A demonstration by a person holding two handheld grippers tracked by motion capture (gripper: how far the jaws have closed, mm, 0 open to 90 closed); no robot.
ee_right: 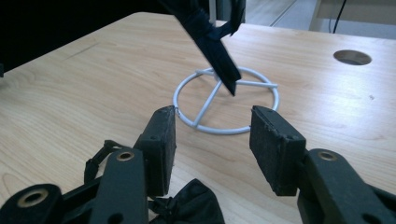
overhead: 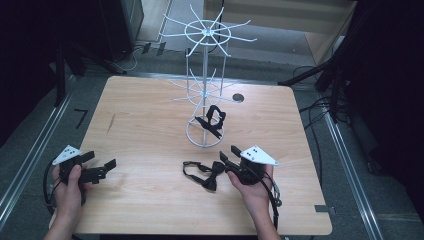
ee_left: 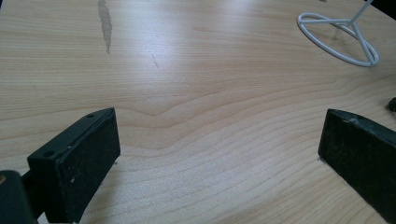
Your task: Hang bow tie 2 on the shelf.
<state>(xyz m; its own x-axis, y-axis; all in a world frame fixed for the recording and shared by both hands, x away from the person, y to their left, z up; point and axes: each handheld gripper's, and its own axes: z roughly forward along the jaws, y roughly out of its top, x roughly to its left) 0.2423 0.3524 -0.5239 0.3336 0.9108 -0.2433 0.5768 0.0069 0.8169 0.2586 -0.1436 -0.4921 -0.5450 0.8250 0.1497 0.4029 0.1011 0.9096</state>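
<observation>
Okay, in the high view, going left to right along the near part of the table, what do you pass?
Left gripper → black bow tie lying on the table → right gripper.

Right tool view: bow tie (ee_right: 194, 205) below the tool cut by bottom edge, partly behind left jaw; hanging bow tie (ee_right: 212, 39) ahead cut at top. Left tool view: rack base (ee_left: 338, 39) ahead-right clipped at top edge; dark bit (ee_left: 391, 103) at right edge, can't ID.
</observation>
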